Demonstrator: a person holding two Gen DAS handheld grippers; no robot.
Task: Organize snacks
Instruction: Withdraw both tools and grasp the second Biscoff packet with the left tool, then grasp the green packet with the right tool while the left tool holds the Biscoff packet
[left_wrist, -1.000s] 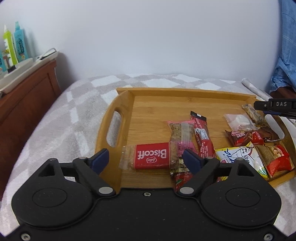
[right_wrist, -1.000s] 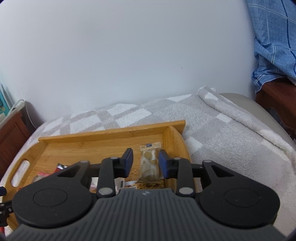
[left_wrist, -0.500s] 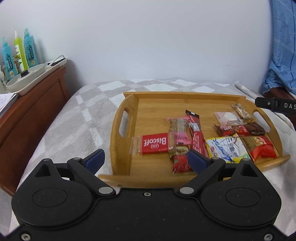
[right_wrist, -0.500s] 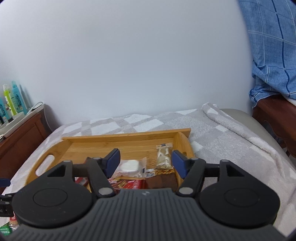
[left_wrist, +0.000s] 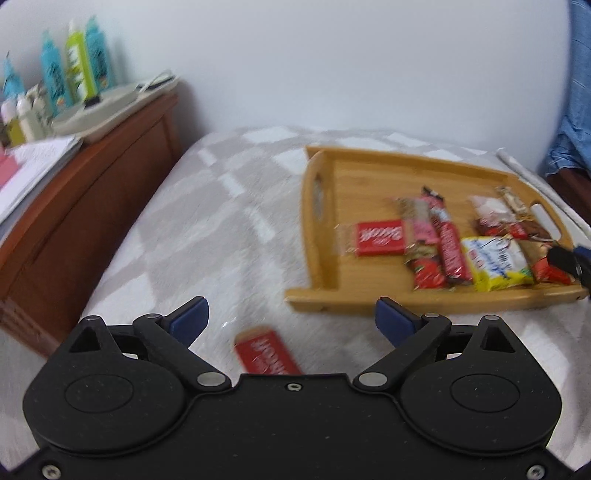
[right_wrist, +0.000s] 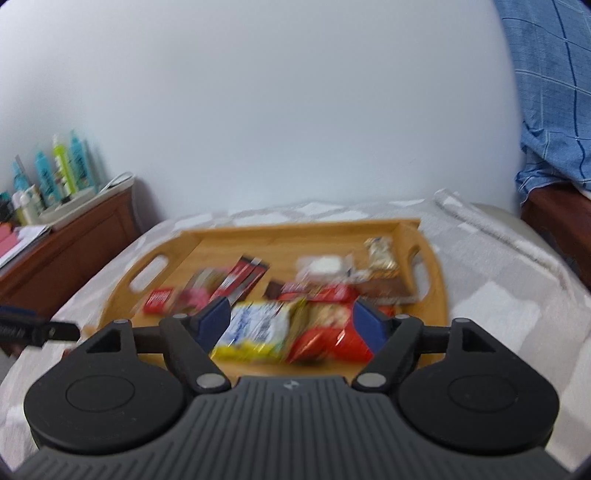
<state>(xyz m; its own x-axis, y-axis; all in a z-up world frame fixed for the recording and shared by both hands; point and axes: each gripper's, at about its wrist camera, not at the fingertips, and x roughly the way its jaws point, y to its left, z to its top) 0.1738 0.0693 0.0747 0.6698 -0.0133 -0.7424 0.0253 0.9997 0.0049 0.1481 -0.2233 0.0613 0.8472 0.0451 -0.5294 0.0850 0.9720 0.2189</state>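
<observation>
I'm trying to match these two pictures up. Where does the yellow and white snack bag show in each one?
Left wrist view: the yellow and white snack bag lies at the right, near the front edge of the wooden tray.
Right wrist view: the same bag sits low in the middle, just beyond the right gripper, whose jaws are opening with nothing held.
Shared landmark: the red biscuit pack on the tray.
</observation>
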